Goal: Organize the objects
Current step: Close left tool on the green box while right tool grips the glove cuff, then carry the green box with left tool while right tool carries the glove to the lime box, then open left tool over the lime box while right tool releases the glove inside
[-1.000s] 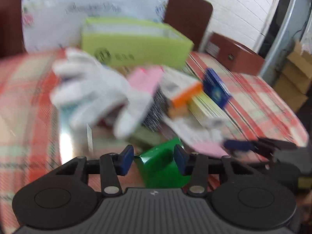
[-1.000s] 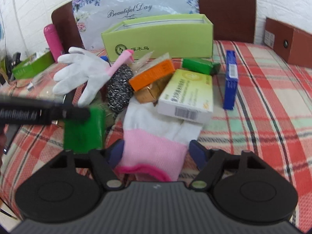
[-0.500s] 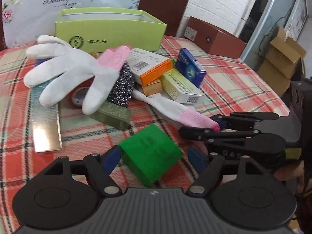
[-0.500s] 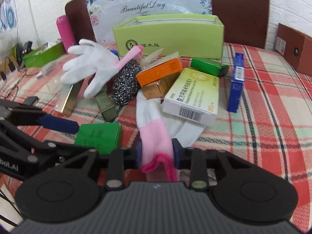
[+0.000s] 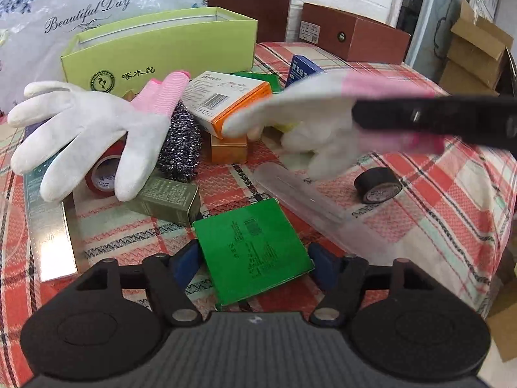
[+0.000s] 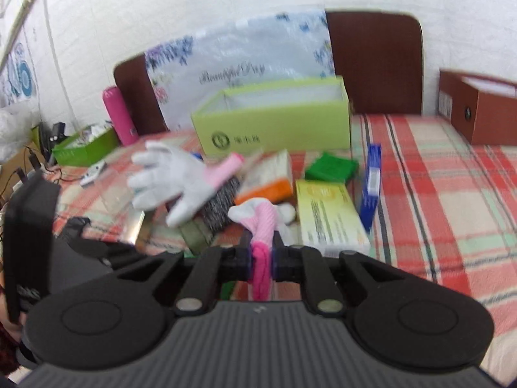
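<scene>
My right gripper (image 6: 261, 266) is shut on the pink cuff of a white glove (image 6: 263, 223) and holds it lifted above the table; the same glove (image 5: 310, 110) hangs blurred across the left wrist view. My left gripper (image 5: 253, 263) is open around a flat green box (image 5: 253, 250) that lies on the plaid cloth. A second white glove (image 5: 84, 132) lies over the pile at left. An open lime-green box (image 5: 161, 53) stands at the back.
Around the pile lie an orange-and-white box (image 5: 229, 100), a steel scourer (image 5: 179, 147), an olive box (image 5: 164, 199), red tape (image 5: 105, 173), black tape (image 5: 376, 184), a clear strip (image 5: 297, 195) and a yellow box (image 6: 329, 220). A brown box (image 5: 352, 35) stands back right.
The right gripper shut on the glove's pink cuff and lifted it up off the table. The left gripper opened and the green box now lies on the cloth between its fingers.
</scene>
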{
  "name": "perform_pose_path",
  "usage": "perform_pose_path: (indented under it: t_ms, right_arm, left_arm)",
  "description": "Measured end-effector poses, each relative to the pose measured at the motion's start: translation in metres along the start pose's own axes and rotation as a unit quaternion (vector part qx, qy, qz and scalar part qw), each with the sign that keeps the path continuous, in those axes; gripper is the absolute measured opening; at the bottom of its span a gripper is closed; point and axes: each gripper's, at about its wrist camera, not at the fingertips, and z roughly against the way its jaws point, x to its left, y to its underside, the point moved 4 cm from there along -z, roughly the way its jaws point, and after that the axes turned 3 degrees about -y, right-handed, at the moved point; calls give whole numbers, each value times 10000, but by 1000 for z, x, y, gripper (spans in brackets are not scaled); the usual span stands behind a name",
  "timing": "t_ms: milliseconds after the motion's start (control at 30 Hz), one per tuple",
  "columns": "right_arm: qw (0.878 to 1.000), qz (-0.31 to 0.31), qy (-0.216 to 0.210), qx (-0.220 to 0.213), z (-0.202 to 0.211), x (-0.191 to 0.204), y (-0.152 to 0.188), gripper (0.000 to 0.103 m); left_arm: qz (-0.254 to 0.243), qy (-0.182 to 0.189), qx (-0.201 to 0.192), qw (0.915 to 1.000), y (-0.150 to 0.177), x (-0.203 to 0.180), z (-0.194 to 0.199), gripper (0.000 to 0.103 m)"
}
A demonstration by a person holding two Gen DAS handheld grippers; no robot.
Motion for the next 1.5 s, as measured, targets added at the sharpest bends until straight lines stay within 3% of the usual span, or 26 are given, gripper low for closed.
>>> perform_pose_path:
  t_ms: [167, 300, 433, 567, 767, 900, 1200, 1233, 1300, 1333, 1367, 1433, 1500]
  right_arm:
    - [9992, 244, -41, -326, 19, 9, -30, 10]
    - [9982, 307, -180, -489, 29, 9, -57, 10]
    - [9961, 452, -238, -717, 31, 6, -93, 10]
    - [9931, 690, -170, -936, 13, 5, -141, 10]
    - [9899, 933, -131, -1059, -52, 2, -201, 10]
    - [9885, 1083, -153, -1042, -109, -4, -218, 10]
    - [9961, 800, -379, 63, -241, -37, -201, 11]
    - [9960, 772, -373, 265, -254, -41, -197, 14]
    - [9941, 890, -139, 601, -272, -44, -189, 37]
    - [9923, 1036, 115, 673, -277, -45, -185, 70]
    - [9895, 1228, 435, 631, -279, -44, -182, 86]
    - [9837, 1597, 708, 433, -278, -43, -178, 91]
    - [9828, 1662, 649, 485, -274, -42, -175, 94]
  left_arm:
    - [465, 210, -65, 9987, -5, 14, 21, 70]
    - [461, 270, -576, 9969, -32, 18, 65, 70]
    - [542, 152, -1359, 9891, -88, 39, 110, 70]
    - [803, -168, -1891, 9785, -156, 70, 122, 71]
    - [1381, -523, -1890, 9708, -235, 114, 68, 71]
    - [1392, -715, -1671, 9734, -264, 135, 23, 71]
    - [1154, -972, -1228, 9809, -276, 168, -65, 72]
    - [1124, -1018, -1215, 9809, -275, 171, -69, 75]
    - [1168, -1189, -1117, 9797, -275, 179, -78, 90]
    - [1230, -1235, -1128, 9782, -273, 182, -80, 91]
    - [1300, -1234, -1152, 9770, -271, 186, -82, 92]
    - [1435, -1275, -1166, 9744, -268, 192, -85, 94]
    - [1449, -1417, -1141, 9726, -264, 194, -86, 96]
